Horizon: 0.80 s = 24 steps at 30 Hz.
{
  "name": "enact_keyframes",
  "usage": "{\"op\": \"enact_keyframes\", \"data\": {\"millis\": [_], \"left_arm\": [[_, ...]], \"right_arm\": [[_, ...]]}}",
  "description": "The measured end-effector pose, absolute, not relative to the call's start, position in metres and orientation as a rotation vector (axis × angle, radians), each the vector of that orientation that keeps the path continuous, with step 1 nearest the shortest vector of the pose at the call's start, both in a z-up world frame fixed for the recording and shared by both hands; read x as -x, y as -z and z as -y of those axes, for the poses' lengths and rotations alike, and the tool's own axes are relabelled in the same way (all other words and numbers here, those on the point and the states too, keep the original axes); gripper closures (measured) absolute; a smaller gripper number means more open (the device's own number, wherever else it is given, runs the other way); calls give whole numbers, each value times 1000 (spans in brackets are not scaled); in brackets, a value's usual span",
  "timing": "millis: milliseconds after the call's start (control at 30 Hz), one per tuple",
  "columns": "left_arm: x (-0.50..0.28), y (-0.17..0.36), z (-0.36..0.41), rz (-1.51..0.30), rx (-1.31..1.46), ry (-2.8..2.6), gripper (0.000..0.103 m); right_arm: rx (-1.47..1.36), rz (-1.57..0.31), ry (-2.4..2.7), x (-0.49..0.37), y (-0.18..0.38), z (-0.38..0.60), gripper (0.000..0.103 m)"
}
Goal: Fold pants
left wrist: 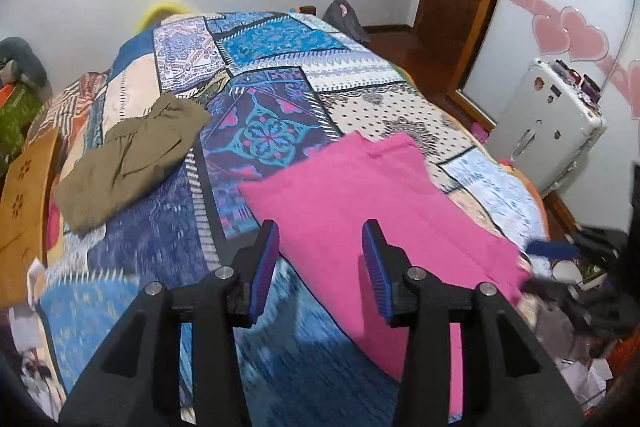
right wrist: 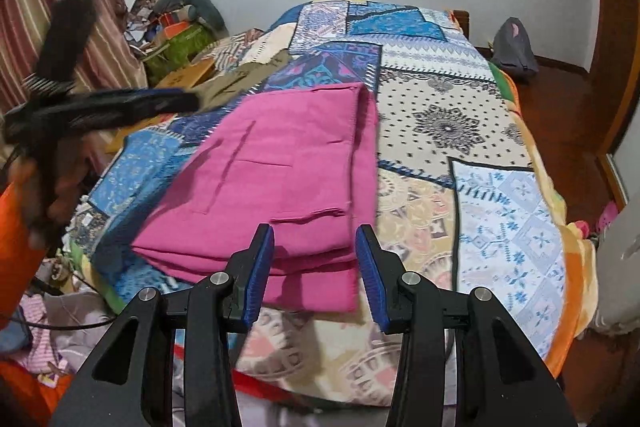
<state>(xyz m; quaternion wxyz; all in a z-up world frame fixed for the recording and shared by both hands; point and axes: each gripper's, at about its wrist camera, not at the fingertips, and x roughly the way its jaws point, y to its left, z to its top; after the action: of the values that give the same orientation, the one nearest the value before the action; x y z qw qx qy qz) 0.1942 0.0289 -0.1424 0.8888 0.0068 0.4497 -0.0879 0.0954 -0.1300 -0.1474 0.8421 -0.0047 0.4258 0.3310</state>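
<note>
Pink pants (left wrist: 360,195) lie folded in layers on the patchwork bedspread (left wrist: 264,99), near the bed's front edge; they also show in the right wrist view (right wrist: 280,179). My left gripper (left wrist: 320,243) is open and empty, just above the pants' near left part. My right gripper (right wrist: 315,247) is open and empty, above the pants' near edge. The left gripper appears blurred at the left of the right wrist view (right wrist: 120,107).
Olive-green pants (left wrist: 128,159) lie folded at the left of the bed. A white suitcase (left wrist: 548,131) stands on the floor at the right. Clutter and boxes (right wrist: 176,43) sit at the left of the bed. A dark bag (right wrist: 514,47) lies by the far wall.
</note>
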Motion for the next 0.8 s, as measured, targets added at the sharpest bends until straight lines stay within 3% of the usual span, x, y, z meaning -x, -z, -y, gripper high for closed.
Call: {"op": "enact_keyframes", "data": {"millis": [300, 800], "left_arm": [[-253, 194, -50, -1045, -60, 162, 57], [-227, 221, -98, -1085, 68, 113, 54]], "right_arm": [[22, -964, -685, -113, 172, 118, 64], [129, -1004, -635, -212, 195, 110, 62]]}}
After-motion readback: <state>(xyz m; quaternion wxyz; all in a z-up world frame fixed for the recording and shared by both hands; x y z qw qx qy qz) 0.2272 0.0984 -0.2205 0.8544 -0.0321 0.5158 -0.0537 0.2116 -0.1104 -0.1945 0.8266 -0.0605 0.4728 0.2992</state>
